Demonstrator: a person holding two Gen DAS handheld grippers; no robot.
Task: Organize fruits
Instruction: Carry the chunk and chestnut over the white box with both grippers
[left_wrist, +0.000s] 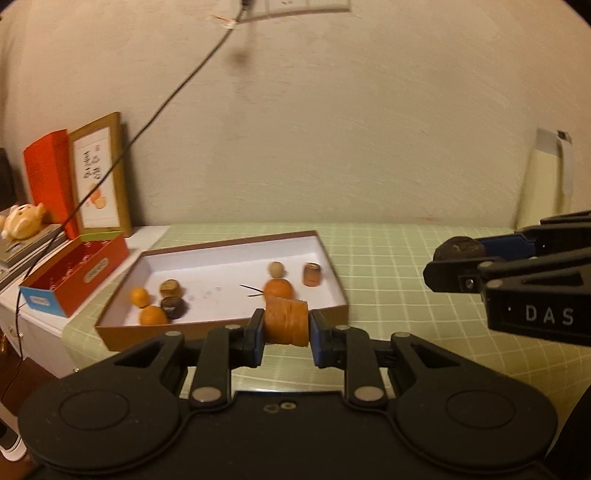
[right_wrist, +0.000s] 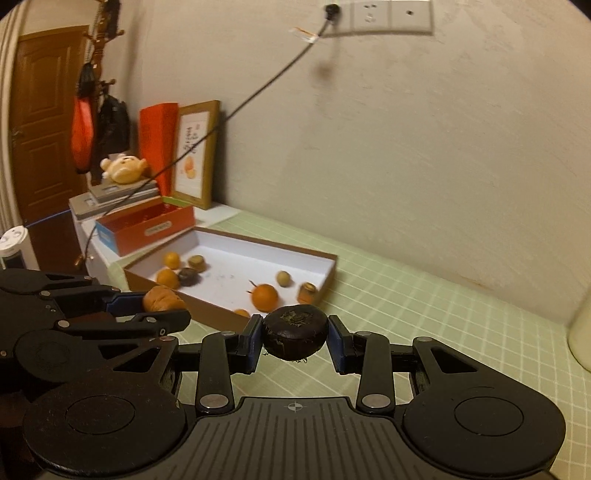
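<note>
while the left tool (left_wrist: 286, 332) clamps an orange fruit (left_wrist: 286, 323) and the right tool (right_wrist: 295, 338) a dark fruit (right_wrist: 295, 334), both seem mid-carry, each needing release over the box (left_wrist: 221, 332) ahead.

Rough beige wall (right_wrist: 406, 147) fitted with sockets (right_wrist: 391, 16), brown wooden door (right_wrist: 40, 122) seen at left, table covered by green checked cloth (right_wrist: 443, 314), dim warm light.
</note>
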